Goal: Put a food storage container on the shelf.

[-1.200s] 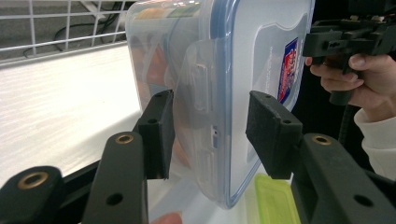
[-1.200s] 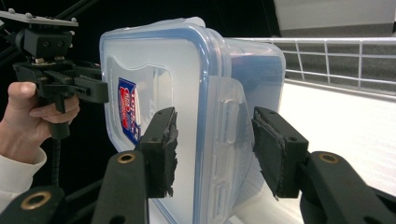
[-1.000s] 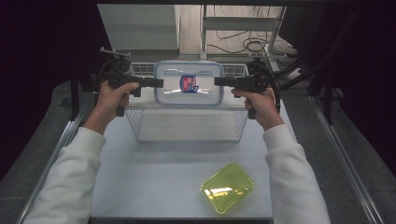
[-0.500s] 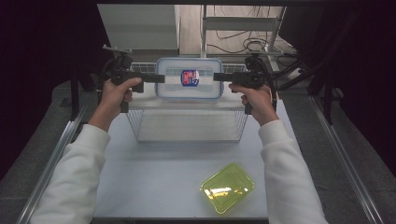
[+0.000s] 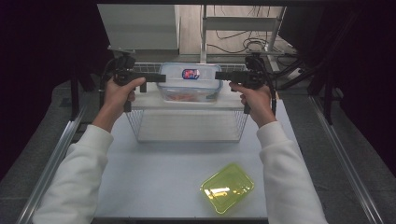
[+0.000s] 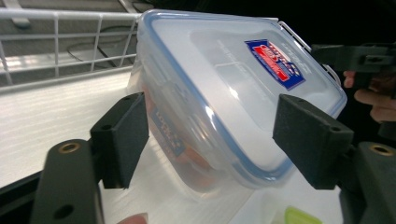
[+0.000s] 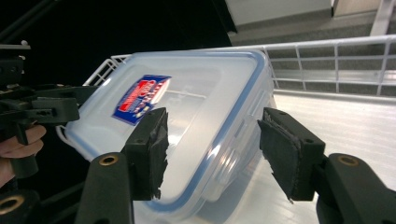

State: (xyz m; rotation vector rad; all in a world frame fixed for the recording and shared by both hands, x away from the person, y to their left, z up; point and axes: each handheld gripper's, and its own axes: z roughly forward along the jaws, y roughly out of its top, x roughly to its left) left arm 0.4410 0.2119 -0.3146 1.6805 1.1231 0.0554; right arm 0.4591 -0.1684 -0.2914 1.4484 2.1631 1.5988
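Observation:
A clear lidded container (image 5: pixel 190 85) with a blue seal and a red-and-blue label rests on the top shelf of a white wire rack (image 5: pixel 187 125); something orange shows inside. My left gripper (image 5: pixel 162 78) is at its left end and my right gripper (image 5: pixel 218 75) at its right end. In the left gripper view the container (image 6: pixel 224 88) lies between the left gripper's (image 6: pixel 215 135) spread pads, which do not press on it. The right gripper view shows the container (image 7: pixel 196 107) with the right gripper (image 7: pixel 212 149) straddling its end loosely. Both sets of jaws have just been opening.
A yellow-green lid or tray (image 5: pixel 227 187) lies on the white table (image 5: pixel 154 182) at the front right. The rack has a low wire rail (image 6: pixel 70 42) along its back. Cables and dark stands crowd the area behind the table.
Both grippers' jaws have widened and released the container, which has settled onto the rack's top shelf. The hands have kept their places.

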